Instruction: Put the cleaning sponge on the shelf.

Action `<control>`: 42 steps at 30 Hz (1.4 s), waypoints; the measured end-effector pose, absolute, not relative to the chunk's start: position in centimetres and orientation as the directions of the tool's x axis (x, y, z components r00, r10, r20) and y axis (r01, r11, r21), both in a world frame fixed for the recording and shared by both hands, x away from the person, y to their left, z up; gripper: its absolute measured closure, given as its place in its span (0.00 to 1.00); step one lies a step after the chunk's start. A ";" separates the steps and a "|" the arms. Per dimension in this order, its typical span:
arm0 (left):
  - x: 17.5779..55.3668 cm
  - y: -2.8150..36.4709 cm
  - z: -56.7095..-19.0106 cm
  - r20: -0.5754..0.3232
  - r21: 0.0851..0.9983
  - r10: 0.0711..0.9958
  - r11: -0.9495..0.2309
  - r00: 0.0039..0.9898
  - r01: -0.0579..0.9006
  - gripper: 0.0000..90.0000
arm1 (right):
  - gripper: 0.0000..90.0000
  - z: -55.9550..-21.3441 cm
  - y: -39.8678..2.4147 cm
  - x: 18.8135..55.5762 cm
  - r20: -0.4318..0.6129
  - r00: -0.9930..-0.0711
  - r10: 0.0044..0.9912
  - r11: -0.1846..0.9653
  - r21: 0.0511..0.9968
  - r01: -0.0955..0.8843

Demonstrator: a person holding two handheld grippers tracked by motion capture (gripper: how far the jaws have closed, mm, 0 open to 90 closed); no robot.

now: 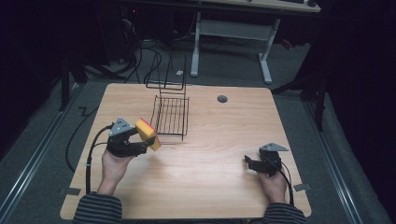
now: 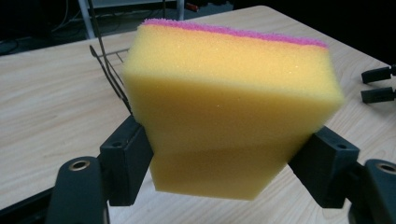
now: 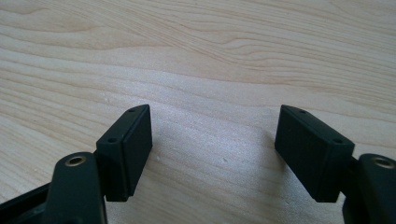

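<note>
Left gripper [image 1: 148, 140] clamped on thick yellow foam sponge with pink scouring layer [image 1: 147, 134], jaws pressing into its two opposite sides. Sponge held clear of light wooden table [image 1: 205, 158], sticking out past jaw tips toward 1 o'clock from left hand [image 1: 114, 165], tilted, pink layer facing away toward 12. Sat at about 9 o'clock of table centre, just beside near-left corner of black wire dish rack [image 1: 172, 114], not touching as far as could be told.

Left gripper view: sponge [image 2: 229, 107] pinched low on yellow foam, foam squeezed narrower between pads, pink strip along top far edge, rack wires [image 2: 109, 70] just behind at 10 o'clock, tips of other gripper [image 2: 378, 84] far off at 3 o'clock. Foam dent not readable from high view; there only sponge tilt and rack spacing came through.

Right gripper [image 1: 251, 163] at 4 o'clock of table centre, well apart from sponge and rack, held by right hand [image 1: 274, 184], pointing toward 9. Right gripper view: jaws standing wide apart [image 3: 212, 154], bare wood grain between, nothing held, low over table surface [image 3: 210, 60].

Small dark round grommet [image 1: 222, 99] in tabletop at 1 o'clock, beside rack's right. Striped sleeves [image 1: 98, 207] at near edge.
</note>
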State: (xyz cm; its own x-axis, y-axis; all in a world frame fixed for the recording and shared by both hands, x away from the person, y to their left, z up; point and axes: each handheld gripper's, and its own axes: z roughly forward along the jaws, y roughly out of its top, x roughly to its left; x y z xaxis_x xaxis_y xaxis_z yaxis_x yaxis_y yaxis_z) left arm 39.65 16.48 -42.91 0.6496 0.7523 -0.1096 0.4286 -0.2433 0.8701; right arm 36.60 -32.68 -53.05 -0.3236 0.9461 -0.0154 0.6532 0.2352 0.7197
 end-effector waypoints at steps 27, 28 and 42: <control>45.3 12.3 -41.3 -0.023 0.870 0.756 -0.308 0.654 0.385 0.31 | 0.30 -53.1 -32.7 36.6 -0.019 -0.332 0.943 0.244 0.719 0.651; 45.6 12.3 -41.4 -0.029 0.869 0.757 -0.304 0.653 0.391 0.31 | 0.30 -53.1 -32.7 36.6 -0.019 -0.332 0.943 0.244 0.719 0.651; 48.4 10.8 -42.8 -0.005 0.868 0.796 -0.297 0.606 0.397 0.30 | 0.30 -53.1 -32.7 36.6 -0.019 -0.331 0.944 0.243 0.718 0.652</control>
